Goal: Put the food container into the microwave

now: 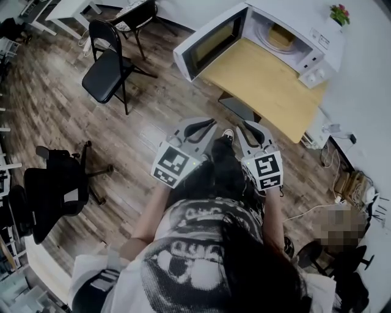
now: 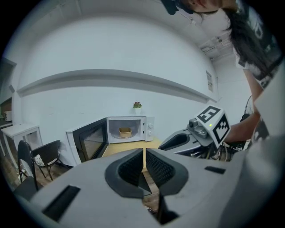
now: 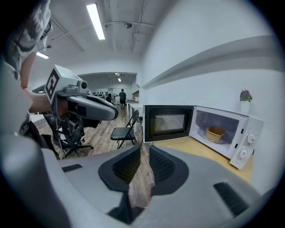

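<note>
Already inside: food container sitting in the open microwave, both grippers empty

Over at the left of the head view, a black office chair (image 1: 58, 189) is standing on the wood floor, with a black folding chair (image 1: 110, 67) farther up.

Moving toward the middle, the person is holding both tools close to the body and well apart from the table (image 1: 269, 98). The left gripper (image 1: 206, 125) is pointing toward the table. In its own view, the left gripper (image 2: 144, 151) is showing its jaws drawn to a thin slit with nothing between them. Just beside it, the right gripper (image 1: 249, 126) is hanging at about the same height. In its own view, the right gripper (image 3: 141, 149) is likewise showing jaws narrowed almost together at the tips, with only floor visible through the gap.

Farther right, the white microwave (image 1: 305, 46) is resting on the wooden table with its door (image 1: 211, 43) swinging wide to the left. The food container (image 1: 281, 36), a tan tub, is sitting upright on the turntable inside the cavity, touching neither gripper. A small potted plant (image 1: 339, 13) is standing on top of the microwave at the far right.
</note>
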A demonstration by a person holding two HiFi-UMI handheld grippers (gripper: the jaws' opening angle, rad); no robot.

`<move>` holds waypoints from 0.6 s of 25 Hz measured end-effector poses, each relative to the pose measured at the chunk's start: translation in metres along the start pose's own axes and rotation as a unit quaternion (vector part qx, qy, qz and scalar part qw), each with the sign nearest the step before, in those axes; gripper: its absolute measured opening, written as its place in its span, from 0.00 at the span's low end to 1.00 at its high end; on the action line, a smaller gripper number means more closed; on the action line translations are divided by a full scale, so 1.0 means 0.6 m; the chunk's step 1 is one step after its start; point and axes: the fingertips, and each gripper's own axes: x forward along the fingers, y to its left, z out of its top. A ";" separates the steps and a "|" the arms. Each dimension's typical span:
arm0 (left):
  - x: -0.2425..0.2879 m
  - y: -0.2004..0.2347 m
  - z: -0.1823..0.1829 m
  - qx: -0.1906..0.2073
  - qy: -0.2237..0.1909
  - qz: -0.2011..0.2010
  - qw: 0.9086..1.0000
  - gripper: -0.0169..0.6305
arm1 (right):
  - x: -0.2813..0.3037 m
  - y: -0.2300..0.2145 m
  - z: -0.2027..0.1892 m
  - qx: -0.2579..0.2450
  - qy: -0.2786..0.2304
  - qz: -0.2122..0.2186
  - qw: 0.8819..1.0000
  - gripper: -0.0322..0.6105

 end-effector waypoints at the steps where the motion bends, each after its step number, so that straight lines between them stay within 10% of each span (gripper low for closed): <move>1: -0.003 -0.003 -0.003 -0.001 0.000 0.000 1.000 0.05 | -0.005 0.002 -0.002 0.003 -0.002 -0.001 1.000 0.13; 15: -0.023 -0.045 -0.015 0.005 -0.005 -0.012 1.000 0.05 | -0.046 0.033 -0.003 -0.004 -0.033 0.015 0.999 0.05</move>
